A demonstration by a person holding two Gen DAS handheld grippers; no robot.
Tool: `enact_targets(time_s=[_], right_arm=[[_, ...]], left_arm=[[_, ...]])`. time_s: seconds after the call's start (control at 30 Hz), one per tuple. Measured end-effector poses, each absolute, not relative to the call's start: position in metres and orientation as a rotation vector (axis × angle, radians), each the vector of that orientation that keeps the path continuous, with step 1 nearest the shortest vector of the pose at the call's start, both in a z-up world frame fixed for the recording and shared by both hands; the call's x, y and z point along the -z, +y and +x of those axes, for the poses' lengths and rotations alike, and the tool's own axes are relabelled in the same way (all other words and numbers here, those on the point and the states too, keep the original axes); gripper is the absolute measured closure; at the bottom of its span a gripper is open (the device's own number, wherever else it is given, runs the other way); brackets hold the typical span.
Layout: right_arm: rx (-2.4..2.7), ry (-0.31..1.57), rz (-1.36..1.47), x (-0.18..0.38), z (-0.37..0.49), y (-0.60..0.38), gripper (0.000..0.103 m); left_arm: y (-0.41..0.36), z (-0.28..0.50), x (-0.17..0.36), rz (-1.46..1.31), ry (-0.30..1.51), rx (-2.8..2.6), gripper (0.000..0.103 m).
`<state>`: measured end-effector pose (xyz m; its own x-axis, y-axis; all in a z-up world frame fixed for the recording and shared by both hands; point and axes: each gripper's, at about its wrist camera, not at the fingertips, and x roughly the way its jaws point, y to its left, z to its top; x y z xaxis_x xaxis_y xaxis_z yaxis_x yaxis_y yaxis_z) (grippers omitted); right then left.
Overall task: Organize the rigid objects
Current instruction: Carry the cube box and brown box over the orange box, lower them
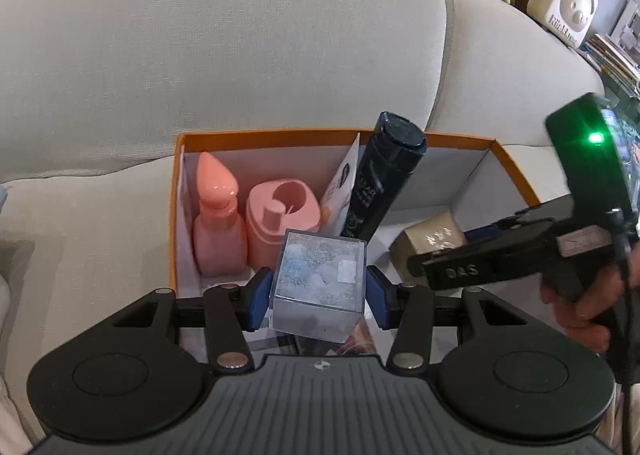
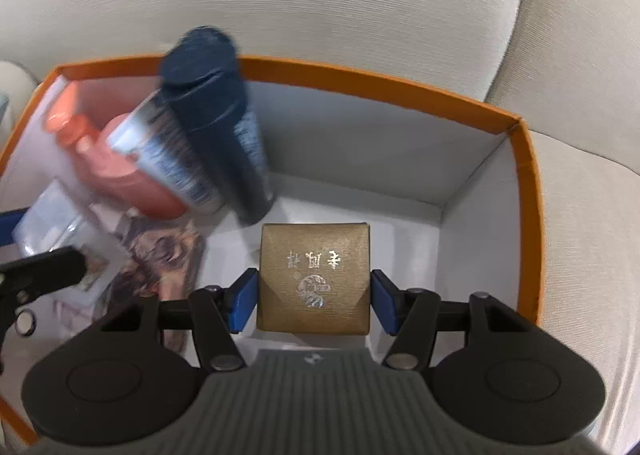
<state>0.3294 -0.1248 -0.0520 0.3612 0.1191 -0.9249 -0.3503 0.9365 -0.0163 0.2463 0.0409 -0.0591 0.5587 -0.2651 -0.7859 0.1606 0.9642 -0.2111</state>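
- While the orange-rimmed box [image 2: 524, 159] is sitting on the grey sofa cushion [image 1: 240, 55], the clear plastic cube [image 1: 320, 283] is hanging at the box's near edge, both blue pads [image 1: 258, 297] of the left gripper [image 1: 318, 297] pressing against its sides.
- Inside the same box, the gold gift box [image 2: 314, 279] is lying flat on the white floor near the right half, silver lettering facing up.
- Around that gift box the right gripper [image 2: 313, 301] is standing slightly parted: its left pad [image 2: 242, 301] is touching the box's side, while the right pad is sitting just beside the other side with a thin gap showing.
- At the left end of the box, two pink bottles [image 1: 218, 219] are standing upright side by side.
- Beside them, a dark cylindrical can [image 1: 382, 179] is leaning against the back wall, with a white packet [image 1: 340, 187] tucked between can and bottles.
- Under these items, a printed leaflet [image 2: 160, 255] is lying on the box floor.
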Motion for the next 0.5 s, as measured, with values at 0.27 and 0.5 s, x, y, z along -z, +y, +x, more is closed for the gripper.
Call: enact_targets(time_s=[0.27, 0.5], right_arm=[[-0.316, 1.147, -0.223, 0.058, 0.332, -0.122, 0.042], [-0.446, 1.149, -0.329, 0.043, 0.318, -0.126, 0.035]], left_arm=[[0.037, 0.245, 0.056, -0.1, 0.94, 0.256, 0.047], [0.034, 0.241, 0.048, -0.087, 0.921, 0.272, 0.047]])
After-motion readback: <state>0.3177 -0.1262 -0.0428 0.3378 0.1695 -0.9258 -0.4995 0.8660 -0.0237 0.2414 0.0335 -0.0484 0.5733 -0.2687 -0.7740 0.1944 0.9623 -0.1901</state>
